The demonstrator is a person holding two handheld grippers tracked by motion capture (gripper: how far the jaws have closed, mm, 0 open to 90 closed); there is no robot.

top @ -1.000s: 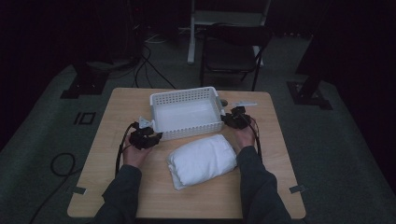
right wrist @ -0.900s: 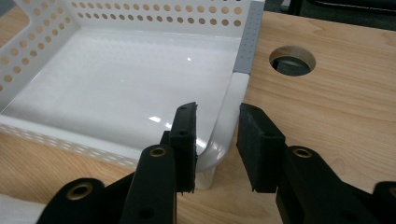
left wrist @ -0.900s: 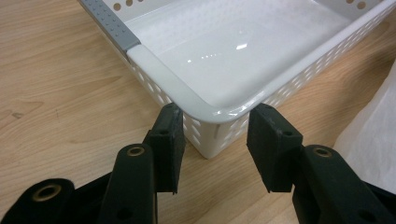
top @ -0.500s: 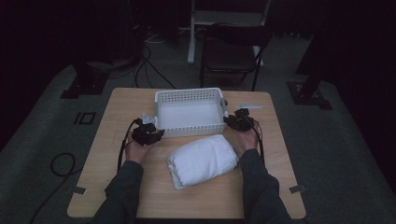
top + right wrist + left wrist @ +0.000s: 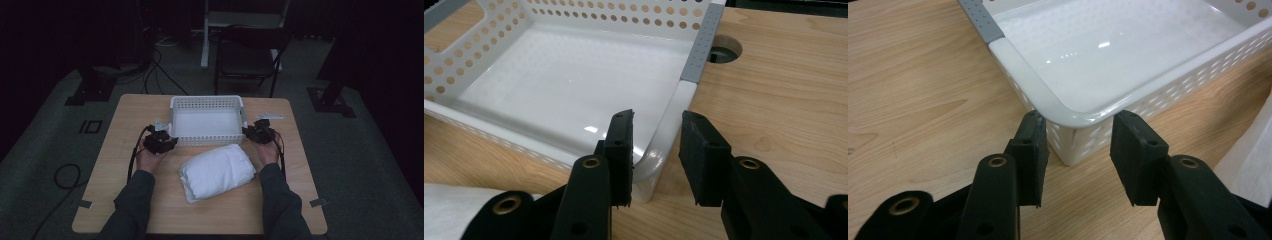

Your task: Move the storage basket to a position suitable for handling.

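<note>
L gripper is at the near-left corner of the white basket. My fingers straddle that rounded corner, one on each side, and they've just been closing, so now they're clamped on the plastic about as tight as they go. In the left gripper view the corner rim sits right between the two black fingers, w/ the perforated wall just below.

R gripper is at the near-right corner. One finger is inside the basket and one outside, w/ the rim between them. These are pinched shut on it too, just short of the grey strip on the side rim.

The basket sits flat on the desk, toward the far edge, approx centred, nothing in it. The folded white towel lies on the desk just in front of the basket, between my forearms, angled a bit. Neither gripper is touching it. A dark chair stands beyond the desk.
</note>
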